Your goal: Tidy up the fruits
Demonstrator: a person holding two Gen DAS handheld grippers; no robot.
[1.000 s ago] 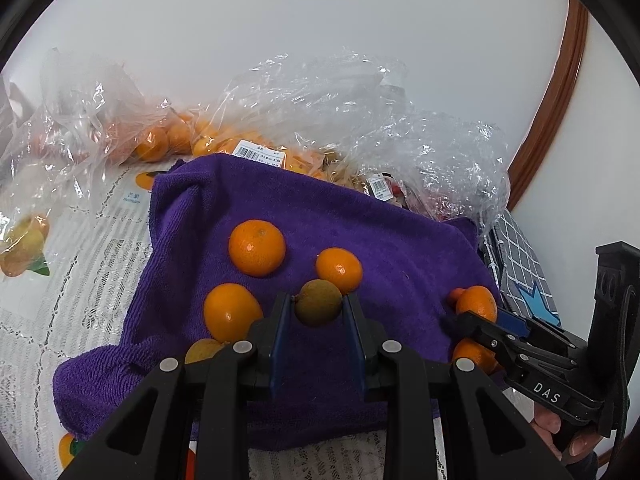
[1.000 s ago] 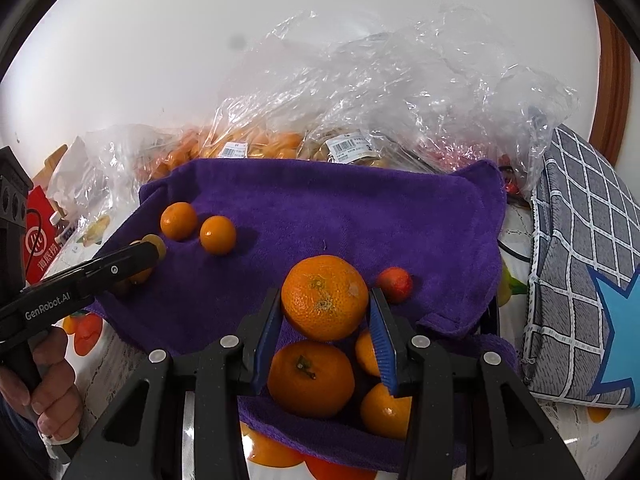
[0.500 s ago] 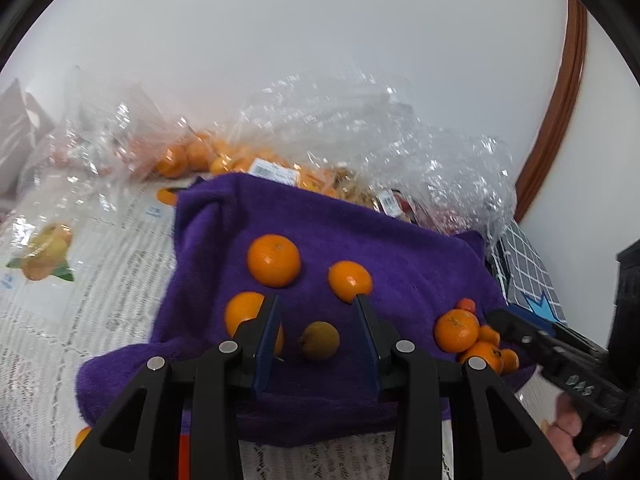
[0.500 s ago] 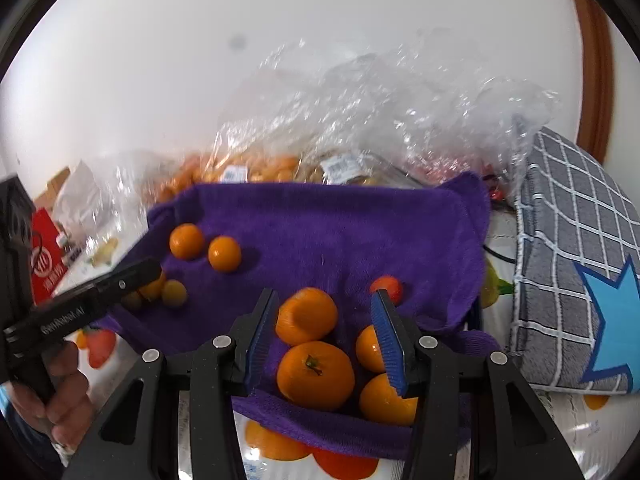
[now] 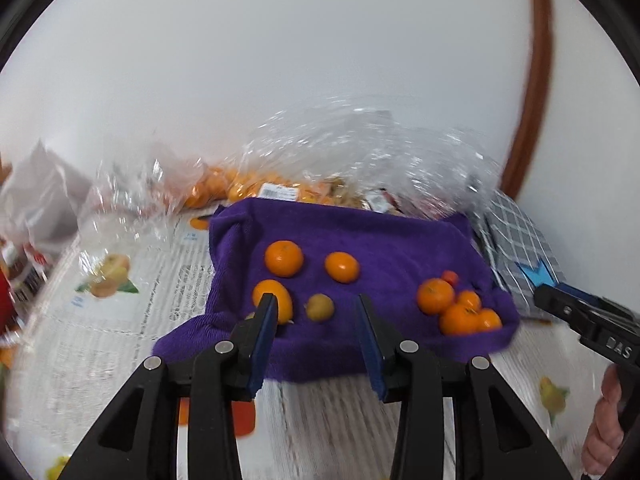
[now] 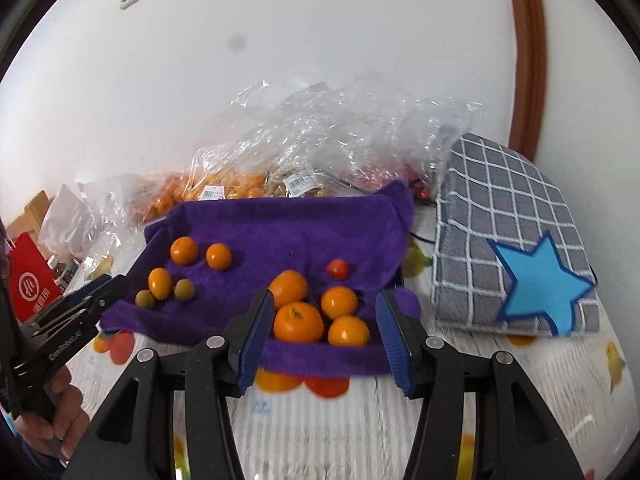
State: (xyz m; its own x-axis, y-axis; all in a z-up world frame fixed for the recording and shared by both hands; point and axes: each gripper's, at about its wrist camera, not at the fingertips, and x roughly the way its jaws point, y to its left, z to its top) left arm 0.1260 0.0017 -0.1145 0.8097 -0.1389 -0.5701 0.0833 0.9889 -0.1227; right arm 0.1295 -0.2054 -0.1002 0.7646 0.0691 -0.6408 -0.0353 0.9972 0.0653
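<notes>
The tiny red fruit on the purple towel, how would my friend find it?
Look at the purple fluffy towel spread on the table. On its right side sits a huddle of four round orange fruits. Just behind them lies the tiny red fruit, much smaller than they are and the only red one.

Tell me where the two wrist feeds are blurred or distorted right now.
Left wrist view: motion smear across the crinkled clear plastic bags and patterned tablecloth; purple towel fairly legible. Right wrist view: sharper, tablecloth streaked at the bottom; fisheye bows the brown wooden frame.
</notes>
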